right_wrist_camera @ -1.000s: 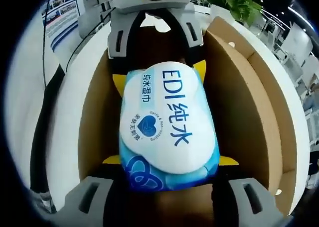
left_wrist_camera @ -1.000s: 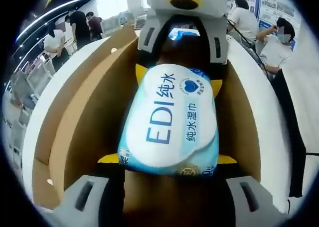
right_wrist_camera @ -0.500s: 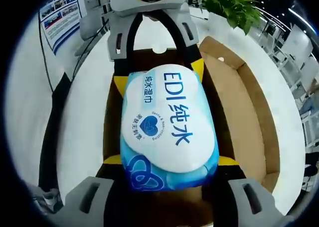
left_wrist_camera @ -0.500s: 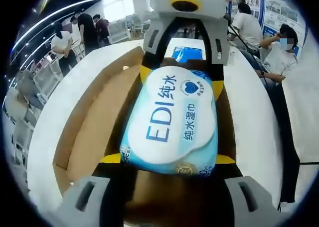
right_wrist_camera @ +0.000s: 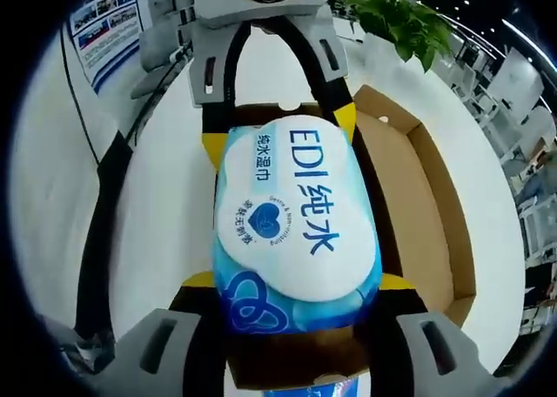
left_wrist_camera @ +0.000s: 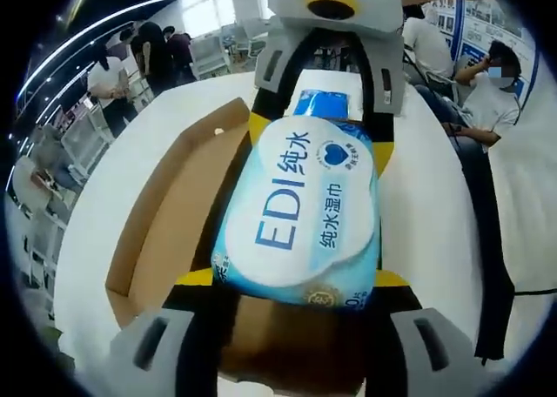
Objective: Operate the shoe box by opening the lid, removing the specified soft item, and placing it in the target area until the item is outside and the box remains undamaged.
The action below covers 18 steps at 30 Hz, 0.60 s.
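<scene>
1. The wet-wipes pack point(left_wrist_camera: 300, 214) point(right_wrist_camera: 296, 223), white and blue with "EDI" printed on it, hung above the open shoe box point(left_wrist_camera: 165, 240) point(right_wrist_camera: 418, 214), clear of its walls.
2. The left claw point(left_wrist_camera: 296, 279) clenched one end of the pack; the right claw point(right_wrist_camera: 300, 284) clenched the opposite end, each facing the other across it.
3. The brown cardboard box lay open on the white tabletop point(left_wrist_camera: 435, 223) point(right_wrist_camera: 165, 214) beneath the pack.
4. Beyond the box, people point(left_wrist_camera: 487, 84) sat and stood, and a green plant point(right_wrist_camera: 392, 18) grew.
</scene>
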Each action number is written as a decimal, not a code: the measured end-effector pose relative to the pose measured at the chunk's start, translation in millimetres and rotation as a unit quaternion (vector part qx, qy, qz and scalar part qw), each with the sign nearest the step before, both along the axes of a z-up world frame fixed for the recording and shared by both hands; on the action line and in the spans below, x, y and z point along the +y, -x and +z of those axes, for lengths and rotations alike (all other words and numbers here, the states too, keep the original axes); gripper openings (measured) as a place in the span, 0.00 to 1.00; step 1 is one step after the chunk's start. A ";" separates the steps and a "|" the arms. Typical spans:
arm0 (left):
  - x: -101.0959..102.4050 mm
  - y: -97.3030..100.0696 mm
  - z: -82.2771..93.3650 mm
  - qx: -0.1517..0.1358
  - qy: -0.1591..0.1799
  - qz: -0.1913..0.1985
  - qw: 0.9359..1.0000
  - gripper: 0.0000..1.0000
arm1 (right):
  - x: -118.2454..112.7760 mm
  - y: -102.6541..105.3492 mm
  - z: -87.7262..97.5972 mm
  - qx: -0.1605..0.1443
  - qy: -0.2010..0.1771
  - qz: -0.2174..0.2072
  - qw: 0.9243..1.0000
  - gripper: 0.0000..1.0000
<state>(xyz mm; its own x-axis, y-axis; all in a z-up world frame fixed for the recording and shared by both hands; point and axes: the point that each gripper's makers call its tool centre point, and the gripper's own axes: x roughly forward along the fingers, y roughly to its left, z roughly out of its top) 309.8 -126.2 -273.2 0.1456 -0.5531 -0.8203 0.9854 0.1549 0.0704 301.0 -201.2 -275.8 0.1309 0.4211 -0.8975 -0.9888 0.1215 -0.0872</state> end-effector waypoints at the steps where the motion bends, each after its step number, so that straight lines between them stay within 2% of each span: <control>1: -0.1 0.7 0.9 0.000 0.000 0.000 1.000 0.64 | -0.2 0.3 0.5 0.000 0.000 -0.001 1.000 0.62; 9: -0.8 13.4 17.2 0.001 0.012 0.005 1.000 0.63 | -1.3 11.7 14.1 -0.001 -0.005 0.001 1.000 0.61; 18: -7.3 26.8 21.9 -0.010 0.021 -0.001 1.000 0.63 | -6.0 27.5 20.7 -0.007 -0.003 -0.002 1.000 0.61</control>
